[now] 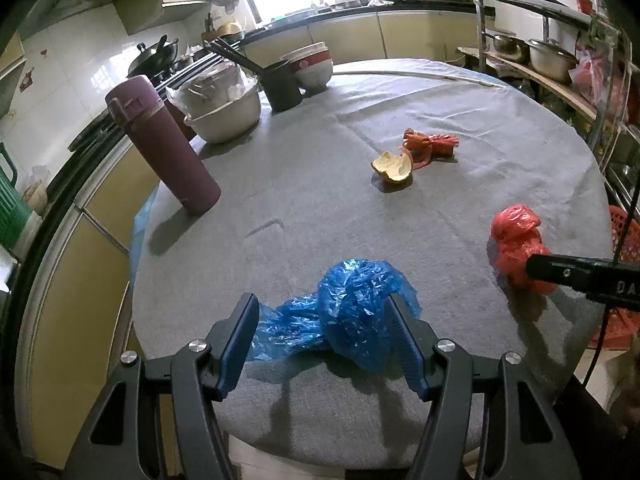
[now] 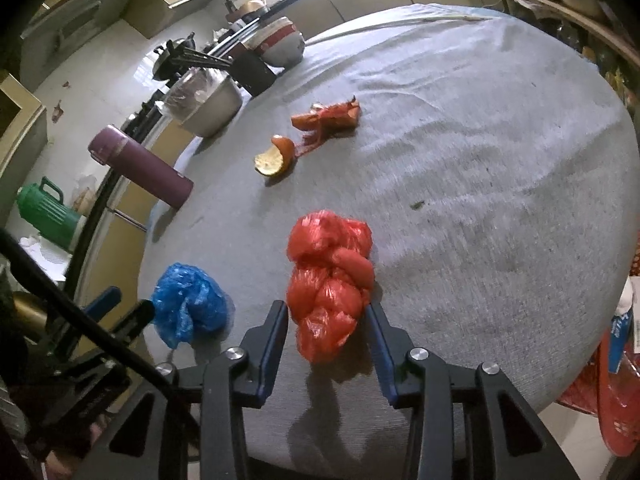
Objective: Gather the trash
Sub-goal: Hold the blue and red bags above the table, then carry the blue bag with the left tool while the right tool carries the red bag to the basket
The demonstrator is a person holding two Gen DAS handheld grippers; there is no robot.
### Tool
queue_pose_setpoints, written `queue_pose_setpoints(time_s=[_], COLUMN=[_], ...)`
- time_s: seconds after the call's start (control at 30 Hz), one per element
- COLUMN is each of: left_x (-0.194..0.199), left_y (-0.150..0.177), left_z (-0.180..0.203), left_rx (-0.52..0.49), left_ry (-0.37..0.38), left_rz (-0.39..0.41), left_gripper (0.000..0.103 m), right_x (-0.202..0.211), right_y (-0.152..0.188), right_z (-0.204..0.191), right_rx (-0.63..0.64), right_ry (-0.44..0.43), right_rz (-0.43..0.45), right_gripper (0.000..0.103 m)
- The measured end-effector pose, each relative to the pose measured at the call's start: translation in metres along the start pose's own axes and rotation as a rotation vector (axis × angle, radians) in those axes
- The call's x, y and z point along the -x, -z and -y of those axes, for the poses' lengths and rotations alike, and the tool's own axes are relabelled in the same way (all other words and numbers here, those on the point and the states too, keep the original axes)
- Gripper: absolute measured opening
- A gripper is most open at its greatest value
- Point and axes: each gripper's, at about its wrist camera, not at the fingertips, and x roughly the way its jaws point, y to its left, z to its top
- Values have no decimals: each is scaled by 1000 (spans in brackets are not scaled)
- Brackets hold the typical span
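A crumpled blue plastic bag (image 1: 352,308) lies near the front edge of the grey round table (image 1: 320,168). My left gripper (image 1: 324,308) is open with the bag between its fingers. A crumpled red plastic bag (image 2: 330,280) lies between the open fingers of my right gripper (image 2: 328,308). The red bag also shows in the left wrist view (image 1: 518,246), and the blue bag in the right wrist view (image 2: 188,304). An orange peel (image 1: 393,167) and a red wrapper scrap (image 1: 430,145) lie mid-table; they also show in the right wrist view as the peel (image 2: 274,158) and the scrap (image 2: 328,118).
A purple flask (image 1: 164,146) stands at the table's left. A metal pot (image 1: 224,108), a black cup with chopsticks (image 1: 282,86) and stacked bowls (image 1: 312,66) stand at the back left. A red basket (image 2: 600,392) sits on the floor to the right. Shelves with pots (image 1: 548,56) stand at the right.
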Motion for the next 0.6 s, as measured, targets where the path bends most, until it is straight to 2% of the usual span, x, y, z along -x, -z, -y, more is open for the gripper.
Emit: queue_pose_setpoints(time_s=[0.07,0.33,0.6], left_x=[-1,-3,-8], left_y=[0,1,2], left_z=[0,-17,-45], left_rx=[2,50,151], left_ry=[5,78,230], left_rz=[-3,-4,-16], left_gripper=[66,67,71], right_x=[1,1,-2], right_y=[-1,-7,-9], right_z=[0,4,8], right_rx=[-12,-44,-70], right_ry=[-1,-7,-21], right_rz=[8,14,12], right_gripper=[56,56,57])
